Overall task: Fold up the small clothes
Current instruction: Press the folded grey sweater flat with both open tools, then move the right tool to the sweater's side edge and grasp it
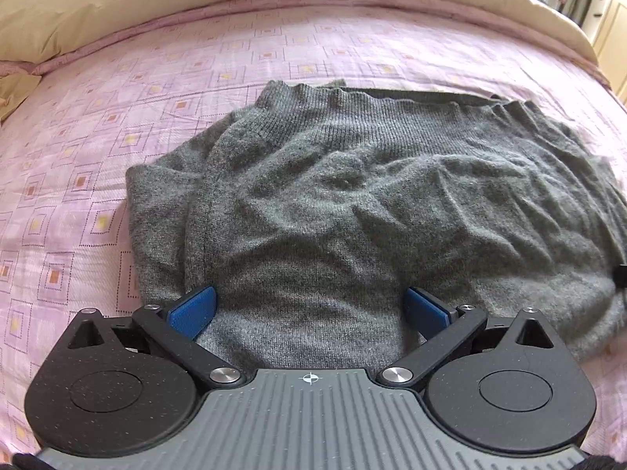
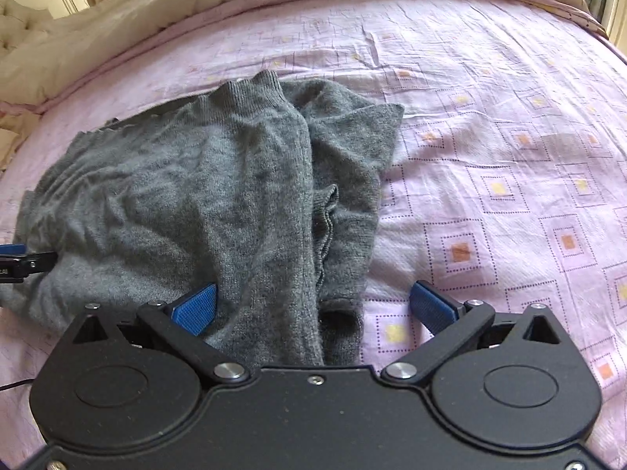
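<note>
Grey fine-knit wool sweater [image 1: 352, 203], rumpled and partly folded, lying on a pink bedspread with a pattern of dotted squares [image 1: 98, 125], toward its near edge. Ribbed hem or cuff band runs along the garment's far side; one ribbed sleeve is laid lengthwise over the body, seen in the right wrist view as a raised strip running from the far edge back to the gripper. A second ribbed edge is bunched just beside that strip. Cream-beige quilted duvet [image 1: 137, 4] heaped along the far edge of the bedspread. Left gripper [image 1: 309, 309], black frame with blue textured pads: fingers spread wide, poised over the near edge of the sweater, knit fabric filling the gap between them; contact between pads and cloth cannot be told. Right gripper [image 2: 313, 307], same build: fingers spread wide, the left pad over the sweater's near right portion, the right pad over bare bedspread just past the garment's edge; nothing pinched. Tip of the left gripper also appears at the left margin of the right wrist view, at the sweater's side. Cream tufted headboard [image 2: 23, 19] beyond the duvet, at the far left corner.
</note>
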`<state>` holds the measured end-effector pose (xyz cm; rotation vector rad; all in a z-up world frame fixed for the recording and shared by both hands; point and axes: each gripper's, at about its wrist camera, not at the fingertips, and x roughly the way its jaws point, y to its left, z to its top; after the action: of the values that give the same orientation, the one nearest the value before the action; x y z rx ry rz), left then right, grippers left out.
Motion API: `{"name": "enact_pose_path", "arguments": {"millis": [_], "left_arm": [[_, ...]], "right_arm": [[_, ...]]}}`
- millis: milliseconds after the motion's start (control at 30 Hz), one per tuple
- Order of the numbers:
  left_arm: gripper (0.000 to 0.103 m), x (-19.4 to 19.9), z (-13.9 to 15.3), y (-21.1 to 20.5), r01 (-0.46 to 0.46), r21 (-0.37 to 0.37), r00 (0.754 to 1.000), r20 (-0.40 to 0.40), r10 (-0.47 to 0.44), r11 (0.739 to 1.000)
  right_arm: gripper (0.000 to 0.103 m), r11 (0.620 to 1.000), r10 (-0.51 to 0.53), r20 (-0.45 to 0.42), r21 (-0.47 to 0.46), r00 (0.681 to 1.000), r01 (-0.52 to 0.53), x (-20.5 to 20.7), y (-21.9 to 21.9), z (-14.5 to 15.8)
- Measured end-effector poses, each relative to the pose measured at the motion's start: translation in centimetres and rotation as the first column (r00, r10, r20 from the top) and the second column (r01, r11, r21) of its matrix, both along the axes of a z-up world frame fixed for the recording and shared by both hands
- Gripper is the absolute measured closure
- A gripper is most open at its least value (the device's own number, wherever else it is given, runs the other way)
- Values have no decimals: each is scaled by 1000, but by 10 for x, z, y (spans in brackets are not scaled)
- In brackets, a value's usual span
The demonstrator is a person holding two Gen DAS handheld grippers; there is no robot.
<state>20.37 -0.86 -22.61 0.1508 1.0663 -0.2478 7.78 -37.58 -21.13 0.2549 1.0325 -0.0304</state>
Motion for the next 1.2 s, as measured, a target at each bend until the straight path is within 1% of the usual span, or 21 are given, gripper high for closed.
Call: {"name": "enact_pose_path", "arguments": {"millis": [67,133,200,233,267,333,400,500,567,633,700,767,833,933,1100,1200], "left_arm": [[0,7,5,0,2,-4,999,-45,-2,1000],[1,13,14,1,-30,-36,996,-84,27,999],[1,13,30,2,-82,-105,995,-71,75,991],[1,12,38,-1,-99,-126,994,-57,92,987],[1,13,45,-7,-108,-130,994,-49,102,986],[1,15,52,-21,-103,-121,994,-37,99,987],[1,20,53,-38,-82,-109,996,-30,80,991],[1,29,46,-62,-53,-64,998,-32,51,997],[1,35,37,-74,-42,-24,998,-48,41,999],[1,41,23,-84,-39,18,995,-87,40,999],[0,45,9,-89,-46,53,991,-126,52,998],[0,45,6,-87,-74,34,991,-112,78,997],[0,47,5,-85,-99,23,988,-117,101,995],[0,47,3,-86,-94,26,989,-111,96,995],[0,52,0,-88,-106,34,987,-115,110,994],[0,56,-2,-94,-116,43,986,-117,121,992]], "right_arm": [[0,999,5,32,32,999,-6,-7,-6,1],[0,997,5,62,72,998,-9,-11,-12,1],[0,993,2,88,118,996,-12,-15,-19,0],[0,990,-3,99,144,995,-11,-18,-23,1],[0,985,-10,108,172,994,-9,-19,-28,0],[0,974,-22,116,226,993,-5,-18,-37,-1],[0,962,-27,114,272,993,-5,-17,-45,-1],[0,943,-31,102,334,994,-5,-15,-56,-1],[0,922,-44,89,387,995,6,-12,-63,-3],[0,891,-62,75,454,995,21,-11,-72,-4],[0,846,-67,56,532,996,27,-9,-81,-9],[0,805,-58,38,592,998,24,-2,-86,-16],[0,784,-43,41,621,998,9,3,-88,-20],[0,747,-17,47,665,999,-19,14,-86,-25],[0,723,55,59,686,997,-81,38,-73,-27],[0,710,73,63,697,995,-97,48,-66,-28]]}}
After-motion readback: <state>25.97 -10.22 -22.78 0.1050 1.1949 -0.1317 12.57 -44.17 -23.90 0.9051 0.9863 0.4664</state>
